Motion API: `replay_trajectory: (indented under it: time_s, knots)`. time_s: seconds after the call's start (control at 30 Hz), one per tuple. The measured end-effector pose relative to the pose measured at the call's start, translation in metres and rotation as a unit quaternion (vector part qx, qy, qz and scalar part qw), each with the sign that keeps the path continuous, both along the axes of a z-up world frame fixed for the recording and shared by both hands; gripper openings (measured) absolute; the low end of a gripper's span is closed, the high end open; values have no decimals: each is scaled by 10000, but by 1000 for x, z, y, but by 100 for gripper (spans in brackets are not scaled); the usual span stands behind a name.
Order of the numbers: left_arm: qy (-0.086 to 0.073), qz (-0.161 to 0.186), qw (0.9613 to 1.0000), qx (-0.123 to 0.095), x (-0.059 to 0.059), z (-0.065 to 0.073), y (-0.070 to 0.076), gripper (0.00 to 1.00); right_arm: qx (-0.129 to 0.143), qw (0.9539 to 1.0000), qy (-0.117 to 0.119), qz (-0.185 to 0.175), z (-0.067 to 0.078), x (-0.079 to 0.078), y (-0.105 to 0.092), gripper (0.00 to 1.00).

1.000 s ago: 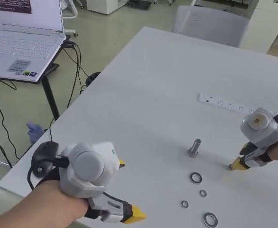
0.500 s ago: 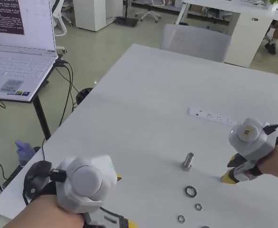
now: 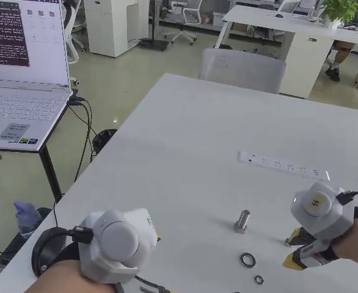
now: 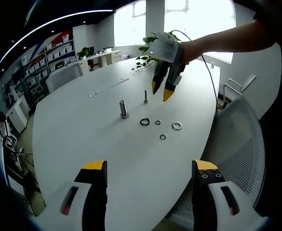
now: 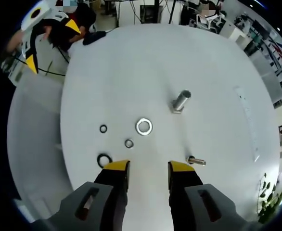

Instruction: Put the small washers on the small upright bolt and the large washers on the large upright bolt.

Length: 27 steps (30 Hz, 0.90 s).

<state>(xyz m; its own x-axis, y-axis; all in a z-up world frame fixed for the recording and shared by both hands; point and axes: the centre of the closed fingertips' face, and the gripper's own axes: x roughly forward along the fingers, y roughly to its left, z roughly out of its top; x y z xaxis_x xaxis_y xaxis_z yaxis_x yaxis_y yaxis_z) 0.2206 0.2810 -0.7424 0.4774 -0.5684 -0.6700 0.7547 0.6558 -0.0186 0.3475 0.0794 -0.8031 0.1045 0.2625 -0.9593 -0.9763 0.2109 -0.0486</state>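
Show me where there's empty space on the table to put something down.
Biggest bare patch: the table beyond the power strip, toward the chair. More room lies between the large bolt and the left gripper. It's crowded near the right gripper, where the large bolt, small bolt and washers sit.

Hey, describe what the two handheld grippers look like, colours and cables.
Both the left gripper and right gripper have rounded white housings, grey jaws ending in yellow tips, and a black cable trailing off. The right one's housing carries a round cap with a small yellow mark.
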Motion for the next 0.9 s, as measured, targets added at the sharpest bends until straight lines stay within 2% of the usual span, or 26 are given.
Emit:
replay_trajectory:
  time_s: [0.2, 0.33, 0.57, 0.7, 0.8, 0.9]
  knots:
    - [36, -24, 10000, -8, -5, 1, 3, 70, 41, 9999, 132, 47, -14, -21, 4, 33]
    - [53, 0, 10000, -58, -6, 1, 3, 70, -102, 9997, 167, 164, -27, -29, 1, 33]
    - [50, -59, 9999, -73, -6, -1, -2, 69, 13, 9997, 101, 223, -39, -28, 9, 32]
    - [38, -174, 9998, 34, -11, -4, -7, 69, 106, 9997, 119, 199, -48, -27, 17, 32]
    - [87, -82, 9998, -145, -11, -2, -7, 71, 95, 9996, 154, 201, -53, -27, 20, 32]
    - [-4, -71, 9999, -102, -11, -1, -4, 73, 95, 9996, 179, 216, -58, -26, 24, 32]
